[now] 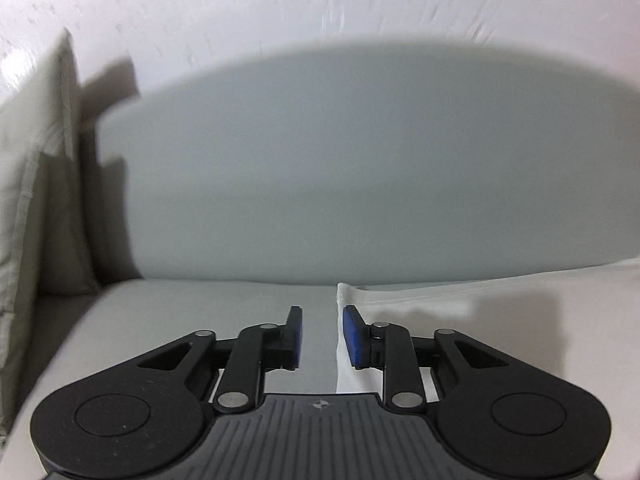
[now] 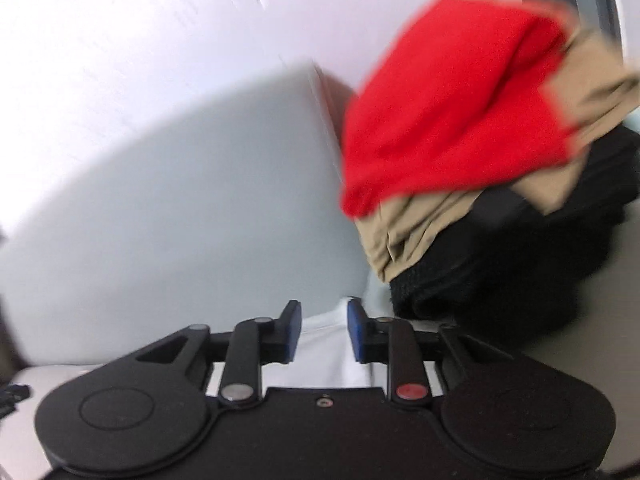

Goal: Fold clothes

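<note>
A white garment (image 1: 480,320) lies flat on the grey sofa seat (image 1: 200,304), and its hemmed corner (image 1: 343,294) points toward the backrest. My left gripper (image 1: 323,336) hovers open just over that corner, the cloth's edge running under the gap close to the right blue pad (image 1: 354,338). In the right wrist view my right gripper (image 2: 323,336) is also open, with white fabric (image 2: 324,356) showing below and between its fingers. Neither gripper pinches the cloth. The right wrist view is blurred.
A pile of clothes sits at the right: a red piece (image 2: 448,104) on top, a tan one (image 2: 416,232) under it, a black one (image 2: 500,272) at the bottom. The grey backrest (image 1: 340,168) rises ahead. A beige cushion (image 1: 32,168) leans at the left.
</note>
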Tool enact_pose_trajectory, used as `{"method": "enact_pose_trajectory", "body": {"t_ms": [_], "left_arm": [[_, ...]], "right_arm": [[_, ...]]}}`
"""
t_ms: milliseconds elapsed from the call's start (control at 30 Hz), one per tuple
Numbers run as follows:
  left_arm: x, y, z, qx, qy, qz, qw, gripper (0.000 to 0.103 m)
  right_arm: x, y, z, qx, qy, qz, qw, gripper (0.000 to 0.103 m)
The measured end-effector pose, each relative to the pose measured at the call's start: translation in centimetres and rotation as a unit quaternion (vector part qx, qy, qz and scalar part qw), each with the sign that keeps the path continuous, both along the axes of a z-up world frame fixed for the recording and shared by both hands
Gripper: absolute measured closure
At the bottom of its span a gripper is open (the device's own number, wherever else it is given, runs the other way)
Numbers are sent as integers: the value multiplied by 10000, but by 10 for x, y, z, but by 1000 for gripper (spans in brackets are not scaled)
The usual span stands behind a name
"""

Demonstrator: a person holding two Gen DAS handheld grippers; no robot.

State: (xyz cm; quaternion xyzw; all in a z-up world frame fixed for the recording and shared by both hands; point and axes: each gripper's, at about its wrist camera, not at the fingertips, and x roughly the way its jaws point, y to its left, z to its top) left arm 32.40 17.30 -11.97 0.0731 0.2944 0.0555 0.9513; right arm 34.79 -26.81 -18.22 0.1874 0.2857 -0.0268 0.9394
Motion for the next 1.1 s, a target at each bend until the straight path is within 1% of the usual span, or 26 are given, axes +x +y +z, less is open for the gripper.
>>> {"method": "enact_pose_trajectory", "body": {"t_ms": [33, 100, 133, 200, 233, 300, 333, 367, 400, 433, 500, 533, 567, 633, 667, 700, 733, 767, 800, 833, 900, 1000, 1033, 1067, 1100], "left_arm": [[-22, 0, 13, 31, -102, -97, 9999, 75], [-62, -2, 38, 20, -253, -342, 9991, 75], [-81, -2, 51, -33, -295, -451, 9985, 75], [-112, 1, 71, -261, -318, -660, 9970, 75], [-126, 3, 78, -419, -306, -730, 9960, 75], [-139, 0, 81, -702, -203, -835, 9938, 75], [-140, -6, 78, -794, -152, -847, 9931, 73], [-139, -11, 70, -839, -93, -828, 9930, 70], [-137, -17, 59, -851, 14, -778, 9933, 69], [-131, -22, 45, -847, 175, -671, 9940, 69], [-106, -28, 10, -807, 592, -435, 9940, 70], [-95, -30, -8, -768, 781, -273, 9936, 72], [-86, -32, -27, -727, 963, -103, 9926, 81], [-70, -30, -53, -721, 1275, 198, 9890, 91], [-62, -29, -66, -722, 1428, 346, 9865, 91], [-58, -27, -74, -644, 1510, 438, 9855, 91], [-54, -26, -82, -432, 1622, 526, 9844, 91], [-52, -25, -88, -221, 1744, 587, 9827, 90], [-53, -25, -90, -52, 1763, 562, 9827, 89], [-53, -26, -90, 96, 1799, 540, 9822, 89], [-57, -29, -87, 392, 1900, 591, 9792, 89], [-63, -31, -77, 564, 1912, 644, 9778, 88], [-71, -31, -68, 495, 1837, 632, 9797, 88], [-81, -32, -59, 405, 1751, 611, 9818, 87], [-93, -34, -49, 305, 1629, 562, 9846, 86]], "right_arm": [[-19, -5, 14, 105, -87, 84, 9999, 73], [-48, -21, 43, 282, -229, 254, 9990, 71], [-62, -30, 58, 370, -301, 339, 9983, 69], [-93, -36, 80, 487, -420, 506, 9966, 68], [-100, -39, 89, 552, -450, 600, 9957, 68], [-87, -44, 95, 718, -367, 709, 9942, 68], [-83, -45, 93, 794, -278, 739, 9937, 68], [-84, -45, 87, 859, -158, 757, 9933, 65], [-86, -44, 81, 924, -37, 775, 9927, 63], [-83, -43, 69, 1004, 128, 779, 9918, 59], [-70, -40, 36, 1161, 563, 734, 9889, 59], [-66, -35, 21, 1185, 789, 673, 9875, 63], [-63, -30, 5, 1208, 1015, 613, 9856, 71], [-57, -23, -19, 1205, 1387, 489, 9818, 82], [-56, -23, -23, 1128, 1446, 424, 9821, 82], [-56, -24, -26, 1050, 1505, 359, 9824, 82], [-55, -24, -29, 973, 1564, 294, 9825, 82], [-54, -24, -33, 895, 1622, 229, 9824, 85], [-53, -25, -36, 817, 1680, 164, 9823, 95], [-52, -25, -39, 739, 1739, 99, 9819, 103], [-51, -26, -46, 582, 1854, -32, 9809, 103], [-49, -27, -56, 347, 2025, -227, 9784, 103], [-51, -24, -52, 194, 2027, -242, 9788, 102], [-57, -18, -38, -9, 1934, -191, 9809, 97], [-67, -13, -23, -117, 1790, -111, 9837, 95]]}}
